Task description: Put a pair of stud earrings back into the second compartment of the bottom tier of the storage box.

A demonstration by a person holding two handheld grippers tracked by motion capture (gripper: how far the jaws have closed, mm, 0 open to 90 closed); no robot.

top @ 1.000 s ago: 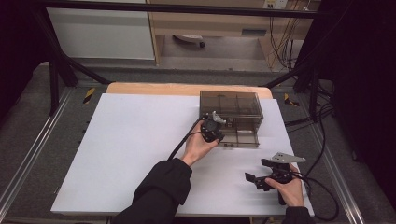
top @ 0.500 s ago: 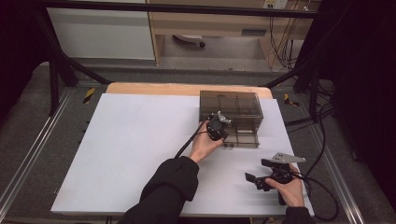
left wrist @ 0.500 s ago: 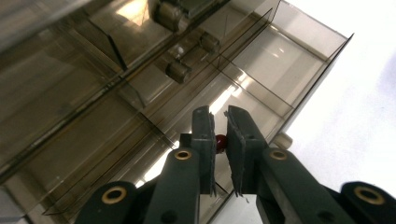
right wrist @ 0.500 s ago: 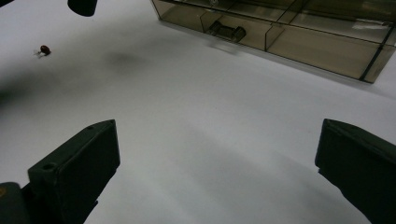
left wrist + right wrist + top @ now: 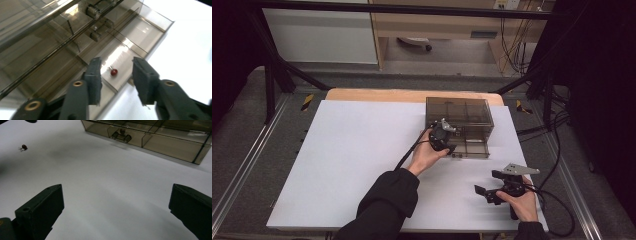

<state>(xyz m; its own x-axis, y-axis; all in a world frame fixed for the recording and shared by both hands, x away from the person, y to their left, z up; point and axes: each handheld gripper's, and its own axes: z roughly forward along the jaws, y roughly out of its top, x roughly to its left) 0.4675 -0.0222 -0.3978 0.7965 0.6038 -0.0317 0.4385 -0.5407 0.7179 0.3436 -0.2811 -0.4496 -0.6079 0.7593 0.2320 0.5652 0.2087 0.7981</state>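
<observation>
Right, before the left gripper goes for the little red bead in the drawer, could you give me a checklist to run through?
1. Drawer pulled out of the smoky box: ok.
2. Left gripper open: ok, its fingers stand apart.
3. Red bead lined up between them: ok in the left gripper view.
4. Fingers low enough to close on the bead: cannot tell.
5. Right gripper out of the way: ok, open over the white table, apart from the box.
</observation>
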